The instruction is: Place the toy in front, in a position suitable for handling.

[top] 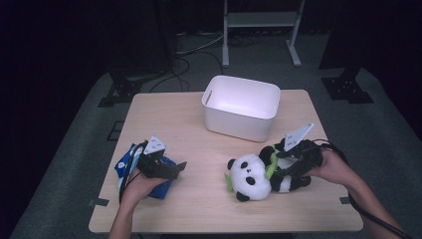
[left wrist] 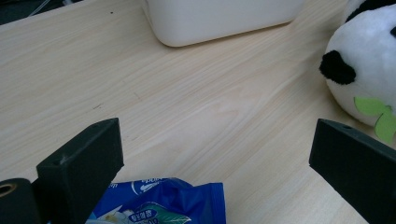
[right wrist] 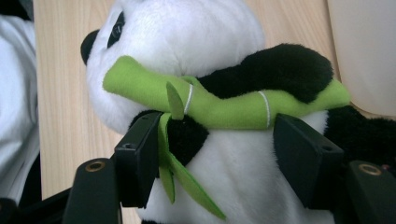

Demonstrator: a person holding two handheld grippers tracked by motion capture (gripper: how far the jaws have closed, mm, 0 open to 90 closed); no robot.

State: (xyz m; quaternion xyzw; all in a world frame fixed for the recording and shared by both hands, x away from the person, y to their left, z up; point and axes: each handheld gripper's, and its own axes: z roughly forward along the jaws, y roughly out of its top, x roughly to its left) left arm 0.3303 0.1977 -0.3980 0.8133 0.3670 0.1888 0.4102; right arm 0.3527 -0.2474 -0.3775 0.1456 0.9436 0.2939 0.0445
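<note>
High view: I see the plush panda (top: 251,177) lying on its side on the table (top: 209,209), front right of centre, head pointing left. Right gripper (top: 278,167) is on its body, jaws either side of the torso. White bin (top: 242,107) sits behind it, near the far edge, well apart from the panda's head. Left gripper (top: 171,170) rests at the front left over a blue snack bag (top: 124,164), nothing between its jaws.

Left gripper view: jaws stand wide, bare table between them. Top edge of the blue bag (left wrist: 163,203) pokes in low between them, just beside the left jaw; I can't tell if it touches. Panda head (left wrist: 366,70) at the right edge, bin base (left wrist: 219,21) up top.

Right gripper view: jaws straddle the panda's white belly (right wrist: 233,177), partly closed, pads against the plush on both sides. Green bamboo stalk (right wrist: 219,105) crosses the chest just above the jaws; one leaf hangs down past the left pad. I read it as gripping the panda's body, with soft contact.
</note>
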